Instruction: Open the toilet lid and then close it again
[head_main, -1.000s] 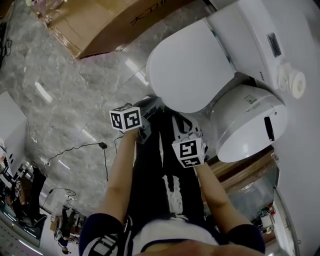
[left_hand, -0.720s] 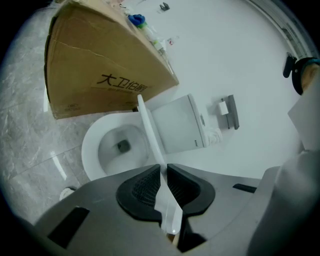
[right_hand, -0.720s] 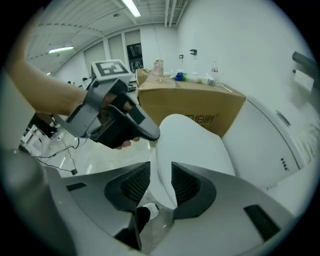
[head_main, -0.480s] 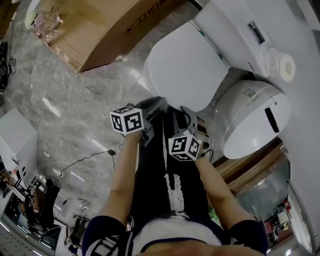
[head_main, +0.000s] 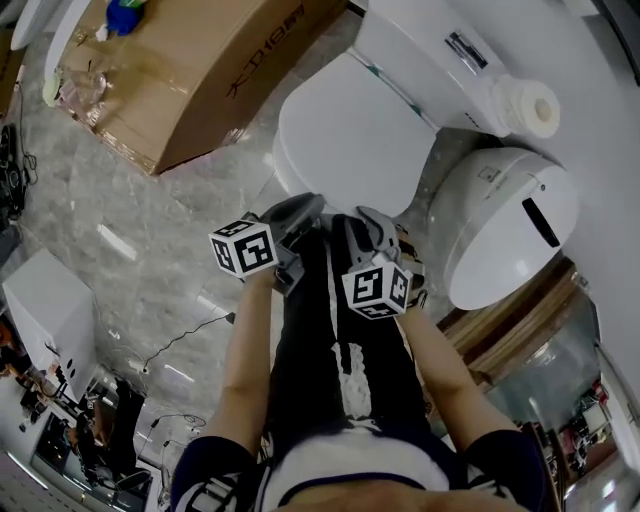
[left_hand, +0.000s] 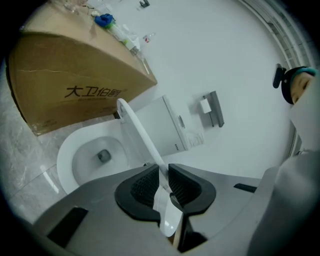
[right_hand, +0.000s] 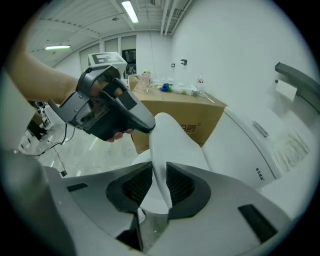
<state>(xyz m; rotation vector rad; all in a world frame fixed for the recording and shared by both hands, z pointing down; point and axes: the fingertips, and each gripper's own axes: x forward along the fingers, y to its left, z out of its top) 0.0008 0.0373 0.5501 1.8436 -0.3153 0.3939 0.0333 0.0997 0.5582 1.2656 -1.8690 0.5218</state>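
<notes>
Presently both grippers pinch the front rim of the white oval toilet lid (head_main: 350, 130) at the middle of the head view. The left gripper (head_main: 298, 212) has the thin edge between its dark ribbed pads. Its jaws have just been opening a little, yet the lid (left_hand: 137, 127) fills the gap between them. The right gripper (head_main: 375, 226) is clamped on the rim just beside it, pads against both faces of the lid (right_hand: 172, 135). In the left gripper view the lid slants up off the white porcelain bowl (left_hand: 82, 155), which shows open at centre left. A brown cardboard box (head_main: 200, 70) stands at upper left. A white toilet paper roll (head_main: 530, 107) and a rounded white bin (head_main: 500, 220) sit at right.
</notes>
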